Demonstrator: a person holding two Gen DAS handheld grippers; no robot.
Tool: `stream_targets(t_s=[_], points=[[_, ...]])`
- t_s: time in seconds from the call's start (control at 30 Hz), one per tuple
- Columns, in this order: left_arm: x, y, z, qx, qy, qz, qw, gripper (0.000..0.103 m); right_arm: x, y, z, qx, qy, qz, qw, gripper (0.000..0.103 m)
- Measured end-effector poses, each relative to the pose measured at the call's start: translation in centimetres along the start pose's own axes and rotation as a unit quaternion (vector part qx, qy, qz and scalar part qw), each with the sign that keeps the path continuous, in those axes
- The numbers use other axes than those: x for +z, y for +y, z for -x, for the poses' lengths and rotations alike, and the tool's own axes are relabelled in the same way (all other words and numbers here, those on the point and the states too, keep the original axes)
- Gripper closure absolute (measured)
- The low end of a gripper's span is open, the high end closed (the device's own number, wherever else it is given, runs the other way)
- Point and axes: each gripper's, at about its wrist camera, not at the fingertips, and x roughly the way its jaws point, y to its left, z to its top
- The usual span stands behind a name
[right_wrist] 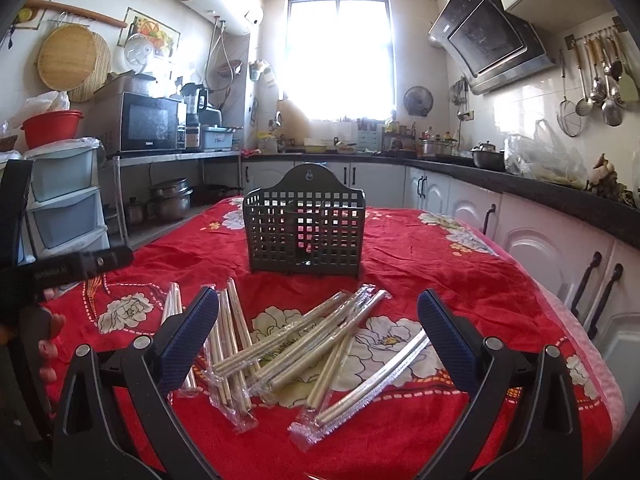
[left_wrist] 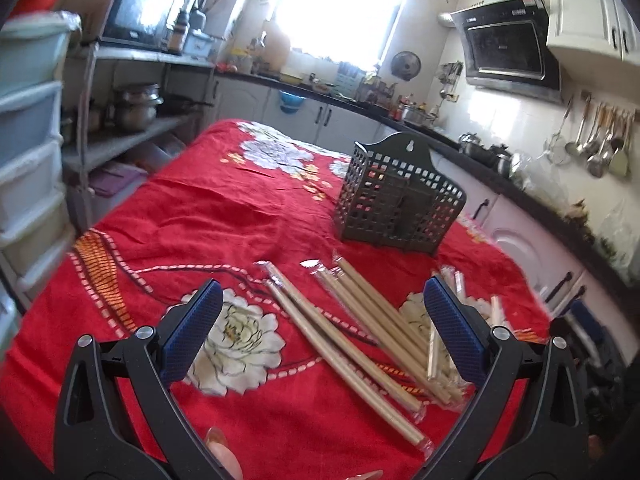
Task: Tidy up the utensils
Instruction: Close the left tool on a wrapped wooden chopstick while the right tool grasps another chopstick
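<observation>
On the red flowered cloth [right_wrist: 440,264] of the bench, wrapped chopstick pairs [right_wrist: 304,344] are spread in front of a dark lattice holder [right_wrist: 304,228].

Both grippers are seen with the jaws wide apart and nothing is held between them. The left gripper [left_wrist: 320,320] is kept above the cloth in the lower part of its frame, and two chopstick bundles [left_wrist: 360,328] are seen lying slanted between its blue pads [left_wrist: 192,332]. The holder [left_wrist: 396,204] stands upright at the centre right of that frame, apart from the chopsticks. In the right wrist view the right gripper [right_wrist: 316,332] is placed over a loose heap of chopsticks at the lower centre, some crossed over others, and the holder is found just behind them at the centre. At the left edge of this view a hand [right_wrist: 48,340] on the other gripper is partly seen.
</observation>
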Motion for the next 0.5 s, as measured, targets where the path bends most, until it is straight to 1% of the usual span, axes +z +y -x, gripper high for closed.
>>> stream_targets(t_s=[0.03,0.1,0.13,0.23,0.47,0.5], points=[[0.4,0.3,-0.3,-0.005,0.006,0.004,1.0,0.01,0.2,0.1,-0.3,0.001,0.003,0.001,1.0,0.006],[1.0,0.4,-0.9,0.004,0.02,-0.001,0.9998,0.01,0.6,0.0,-0.8,0.005,0.006,0.0,1.0,0.006],[1.4,0.5,-1.4,0.009,0.033,-0.005,0.9994,0.01,1.0,0.0,-1.2,0.006,0.01,0.001,1.0,0.006],[2.0,0.7,-2.9,0.001,0.068,-0.004,0.9977,0.01,1.8,-0.2,-2.0,0.006,0.013,0.002,1.0,0.006],[3.4,1.0,-6.4,-0.004,0.144,-0.007,0.9896,0.011,3.3,-1.6,-4.4,0.009,0.042,-0.012,0.999,0.006],[3.6,1.2,-6.9,-0.004,0.155,-0.006,0.9879,0.014,3.4,-1.8,-4.8,0.01,0.048,-0.015,0.999,0.006]])
